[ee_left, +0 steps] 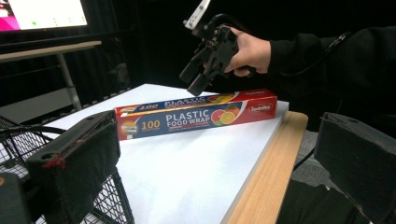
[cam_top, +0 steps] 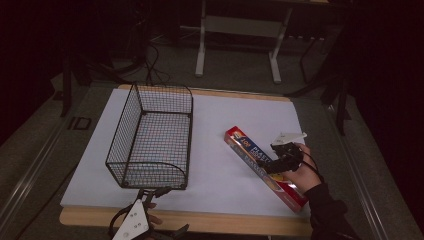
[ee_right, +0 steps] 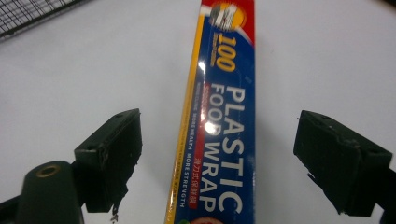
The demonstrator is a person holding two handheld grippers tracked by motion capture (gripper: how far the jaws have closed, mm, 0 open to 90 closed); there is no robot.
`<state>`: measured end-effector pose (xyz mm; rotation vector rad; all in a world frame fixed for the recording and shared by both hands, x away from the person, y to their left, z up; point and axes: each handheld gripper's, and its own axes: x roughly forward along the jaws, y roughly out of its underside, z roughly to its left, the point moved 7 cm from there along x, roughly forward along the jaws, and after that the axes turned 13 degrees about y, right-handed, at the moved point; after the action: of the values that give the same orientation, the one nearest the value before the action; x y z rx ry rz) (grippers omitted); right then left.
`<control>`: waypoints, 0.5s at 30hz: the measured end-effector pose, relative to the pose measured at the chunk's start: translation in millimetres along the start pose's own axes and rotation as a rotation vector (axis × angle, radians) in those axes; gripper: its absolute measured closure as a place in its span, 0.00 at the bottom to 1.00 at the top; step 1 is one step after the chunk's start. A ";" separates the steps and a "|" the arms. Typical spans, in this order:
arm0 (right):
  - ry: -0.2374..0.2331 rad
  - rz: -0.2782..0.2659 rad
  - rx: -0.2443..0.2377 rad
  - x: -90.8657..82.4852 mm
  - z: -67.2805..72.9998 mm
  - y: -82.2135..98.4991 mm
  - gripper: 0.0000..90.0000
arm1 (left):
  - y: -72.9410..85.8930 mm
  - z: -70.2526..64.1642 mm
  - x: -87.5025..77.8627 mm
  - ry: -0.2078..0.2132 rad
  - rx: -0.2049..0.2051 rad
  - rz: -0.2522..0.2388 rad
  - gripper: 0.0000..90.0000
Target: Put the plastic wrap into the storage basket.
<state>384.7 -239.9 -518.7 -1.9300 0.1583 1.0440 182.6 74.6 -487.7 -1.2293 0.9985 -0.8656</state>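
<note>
In the high view, a plastic wrap box [cam_top: 265, 167] lies diagonally at the right of the white sheet on the bench [cam_top: 200, 222], with the right hand-held gripper [cam_top: 278, 165] over its middle; a wire basket [cam_top: 152, 137] stands left of centre, and the left hand-held gripper [cam_top: 150, 195] sits at the bottom edge. In the left gripper view, its jaws gape wide, the box [ee_left: 196, 114] lying beyond. In the right gripper view, the open jaws straddle the box [ee_right: 219, 121] without touching.
</note>
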 end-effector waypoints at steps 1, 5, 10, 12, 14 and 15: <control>-0.018 0.035 0.002 5.9 0.2 1.8 0.17 | 0.0 0.0 0.0 0.001 -0.001 0.000 0.01; -0.011 0.069 -0.004 13.0 -1.7 3.6 0.17 | 0.4 -0.7 0.6 0.002 0.005 0.007 0.01; -0.010 0.120 0.002 22.3 -7.1 7.9 0.17 | 0.4 -1.2 0.6 0.005 0.005 0.008 0.01; -0.032 0.150 0.022 26.9 -9.4 10.8 0.17 | 0.3 -1.0 0.6 0.004 0.005 0.008 0.01; -0.042 0.175 0.025 29.6 -9.0 12.0 0.17 | 0.4 -1.3 0.8 0.003 0.006 0.009 0.01; -0.045 0.193 0.019 31.1 -8.2 13.0 0.17 | 0.4 -1.7 1.0 0.003 0.008 0.010 0.01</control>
<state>403.1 -244.9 -547.7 -1.9006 0.3331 1.2064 181.4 73.2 -488.3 -1.2160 1.0020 -0.8625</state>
